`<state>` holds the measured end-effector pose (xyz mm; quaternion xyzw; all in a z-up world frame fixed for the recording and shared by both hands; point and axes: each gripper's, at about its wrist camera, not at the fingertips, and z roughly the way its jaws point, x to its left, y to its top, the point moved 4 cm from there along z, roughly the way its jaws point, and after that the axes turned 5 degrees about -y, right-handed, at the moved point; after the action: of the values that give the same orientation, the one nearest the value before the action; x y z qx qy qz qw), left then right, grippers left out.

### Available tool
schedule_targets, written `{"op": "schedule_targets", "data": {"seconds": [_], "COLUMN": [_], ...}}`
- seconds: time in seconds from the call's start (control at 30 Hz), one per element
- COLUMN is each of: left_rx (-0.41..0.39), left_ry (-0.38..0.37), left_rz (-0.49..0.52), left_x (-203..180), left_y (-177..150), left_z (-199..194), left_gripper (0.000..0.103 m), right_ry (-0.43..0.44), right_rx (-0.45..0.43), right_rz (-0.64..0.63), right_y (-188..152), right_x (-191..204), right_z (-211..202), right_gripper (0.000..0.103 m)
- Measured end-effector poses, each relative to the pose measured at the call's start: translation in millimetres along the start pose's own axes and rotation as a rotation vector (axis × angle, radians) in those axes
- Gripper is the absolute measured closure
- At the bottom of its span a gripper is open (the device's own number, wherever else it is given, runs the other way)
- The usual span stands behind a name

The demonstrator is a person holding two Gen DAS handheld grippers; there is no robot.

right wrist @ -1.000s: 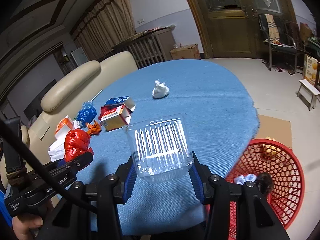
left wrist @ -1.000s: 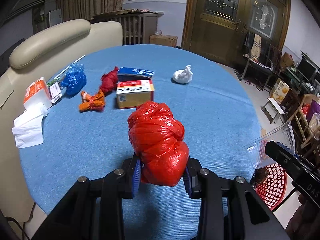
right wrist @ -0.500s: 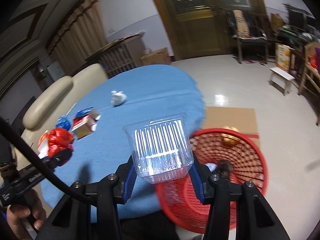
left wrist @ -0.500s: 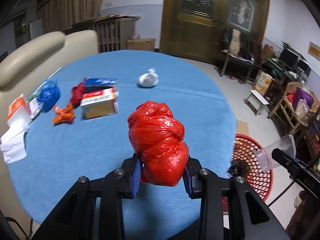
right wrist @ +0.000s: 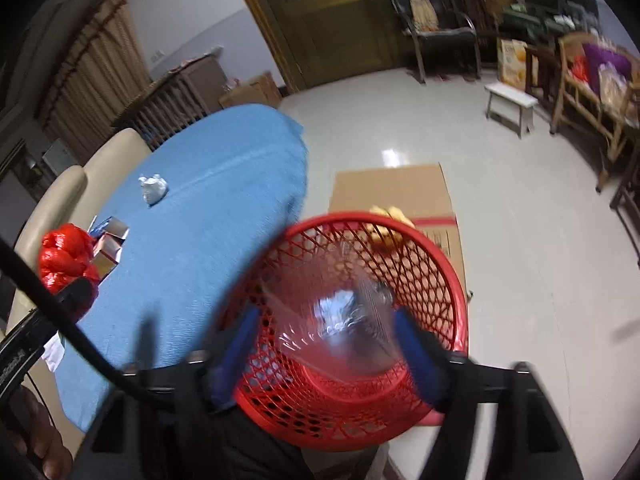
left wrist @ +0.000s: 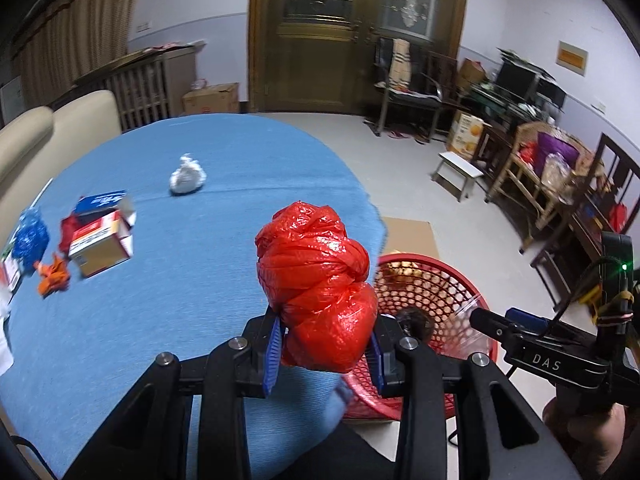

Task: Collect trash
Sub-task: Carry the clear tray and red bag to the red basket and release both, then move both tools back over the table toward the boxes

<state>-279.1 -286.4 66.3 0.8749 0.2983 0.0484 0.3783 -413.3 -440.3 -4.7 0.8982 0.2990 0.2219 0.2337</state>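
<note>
Left tongs [left wrist: 325, 354]: clamped on the red bag [left wrist: 316, 292].
Right tongs [right wrist: 326, 354]: just spread wide; clear cup [right wrist: 332, 328] between them, seemingly loose, above the red basket [right wrist: 440, 264].

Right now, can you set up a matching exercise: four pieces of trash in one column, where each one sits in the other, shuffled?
1. crumpled red plastic bag
2. clear ribbed plastic cup
3. knotted white plastic bag
4. crumpled blue plastic bag

A. over the red mesh basket, between spread pads
B. far side of the blue tablecloth
C. clamped in the left gripper
D. tablecloth's left edge

Pairs: 1-C, 2-A, 3-B, 4-D
</note>
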Motion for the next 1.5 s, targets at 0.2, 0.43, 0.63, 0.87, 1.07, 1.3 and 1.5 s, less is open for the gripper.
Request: {"op": "schedule_targets", "data": {"seconds": [0.2,0.43,0.63,0.87,1.07,1.3,1.5], "left_rx": [0.029,0.079,0.115,0.109,0.069,0.035,0.005], "left_ry": [-0.043,-0.07,-0.106,-0.077,-0.011,0.085,0.149], "left_rz": [0.046,0.088,0.11,0.051,-0.067,-0.198,-0.302], "left_x": [-25.4,-52.2,-68.0,-41.4,16.4,85.2,141.7], "left_y": [2.9,3.4,7.3,7.8,-0.6,-23.3,-40.4], "left_z": [17.5,46.2,66.2,59.2,35.1,7.4,-14.1], "left_gripper": [0.066,0.063,0.022,0.022,0.022,0.022,0.022], "right_ry": [0.0,-0.009,-0.022,-0.034,-0.016,0.03,0.073], "right_rx": [-0.066,-0.13,-0.151,-0.164,-0.135,-0.076,-0.042], "right_rz": [0.051,0.145,0.187,0.212,0.174,0.069,-0.052], "right_y": [8.7,21.3,27.7,30.3,28.1,23.2,13.0], "right_x": [-17.6,-46.3,-62.5,-69.4,-49.7,2.5,61.5], "right_z": [-13.4,-33.7,-39.9,-44.0,-32.8,-14.4,-4.6], "right_gripper": [0.019,0.019,0.019,0.019,0.019,0.019,0.019]}}
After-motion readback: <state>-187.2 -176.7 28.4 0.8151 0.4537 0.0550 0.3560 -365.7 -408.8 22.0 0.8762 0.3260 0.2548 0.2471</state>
